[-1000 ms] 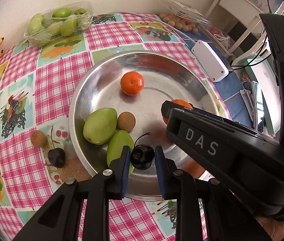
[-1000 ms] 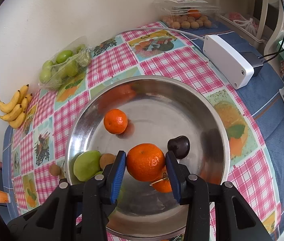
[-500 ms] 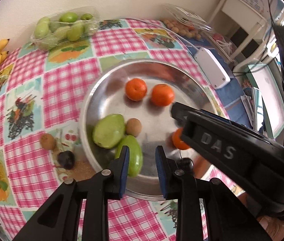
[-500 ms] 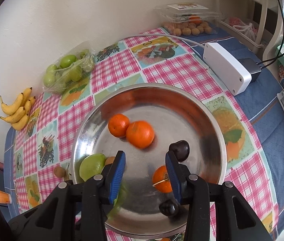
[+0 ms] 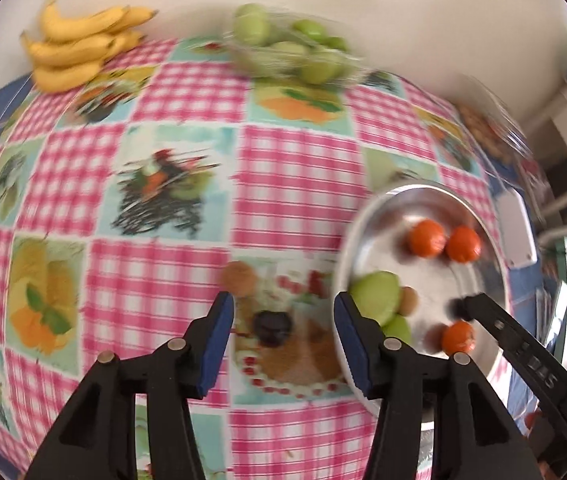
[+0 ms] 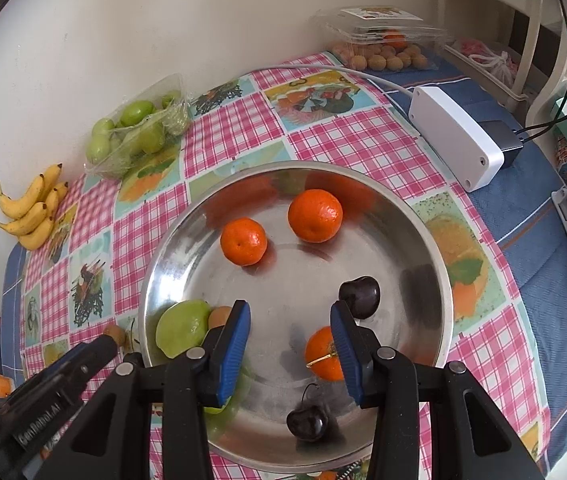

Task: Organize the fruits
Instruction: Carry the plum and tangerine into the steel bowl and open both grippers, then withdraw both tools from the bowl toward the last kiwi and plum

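A steel bowl point(image 6: 423, 216) holds three tangerines point(image 6: 243, 241), two dark cherries point(image 6: 359, 296), a green fruit point(image 6: 183, 326) and a small brown fruit point(image 6: 219, 316). My right gripper point(image 6: 290, 340) is open and empty above the bowl's near half. My left gripper point(image 5: 283, 328) is open and empty, left of the bowl point(image 5: 367, 216), over a dark cherry point(image 5: 271, 326) lying on the tablecloth. A small brown fruit point(image 5: 237, 278) lies just beyond it. The left wrist view is blurred by motion.
Bananas point(image 5: 79, 52) and a clear pack of green fruits point(image 5: 295, 56) lie at the table's far edge by the wall. A white box point(image 6: 455, 136) with a cable and a pack of small brown fruits point(image 6: 383, 56) sit right of the bowl.
My right gripper let go of its tangerine, which now lies in the bowl by another. My left gripper dropped its cherry in the bowl, opened wider and swung left over the tablecloth.
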Demonstrator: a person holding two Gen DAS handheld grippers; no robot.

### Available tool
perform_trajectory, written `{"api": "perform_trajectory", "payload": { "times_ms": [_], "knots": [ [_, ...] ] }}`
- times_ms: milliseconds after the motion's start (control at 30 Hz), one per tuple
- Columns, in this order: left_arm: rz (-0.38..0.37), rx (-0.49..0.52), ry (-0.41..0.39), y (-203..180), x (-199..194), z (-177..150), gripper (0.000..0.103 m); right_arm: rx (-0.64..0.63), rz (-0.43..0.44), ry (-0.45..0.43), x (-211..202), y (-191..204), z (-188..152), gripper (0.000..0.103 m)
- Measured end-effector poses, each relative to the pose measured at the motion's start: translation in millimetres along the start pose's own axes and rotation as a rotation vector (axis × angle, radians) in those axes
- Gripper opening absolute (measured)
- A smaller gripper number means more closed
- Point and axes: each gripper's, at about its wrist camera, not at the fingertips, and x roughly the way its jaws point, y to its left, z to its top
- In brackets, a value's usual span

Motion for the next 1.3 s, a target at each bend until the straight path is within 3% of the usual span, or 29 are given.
{"api": "perform_trajectory", "payload": {
  "times_ms": [133,200,233,533,600,667,1300],
  "knots": [
    [0.023,-0.046,0.006,14,1,2,0.055,-0.003,-0.005,-0.004,0,1,1,0.056],
    [0.039,-0.056,0.005,18,1,2,0.073,-0.004,-0.011,-0.004,0,2,0,0.062],
    [0.044,-0.061,0.004,19,2,3,0.076,-0.006,-0.013,-0.004,0,2,0,0.067],
    [0.087,-0.046,-0.015,21,4,1,0.081,-0.028,-0.029,-0.005,3,5,-1,0.089],
    [0.1,-0.042,-0.026,21,3,1,0.091,-0.029,-0.031,-0.007,4,6,-1,0.093],
    [0.103,-0.045,-0.038,22,1,1,0.093,-0.03,-0.033,-0.009,4,6,-1,0.1],
    [0.105,-0.052,-0.081,41,-8,-7,0.097,-0.1,-0.025,-0.034,4,26,-8,0.103]
  ]
}}
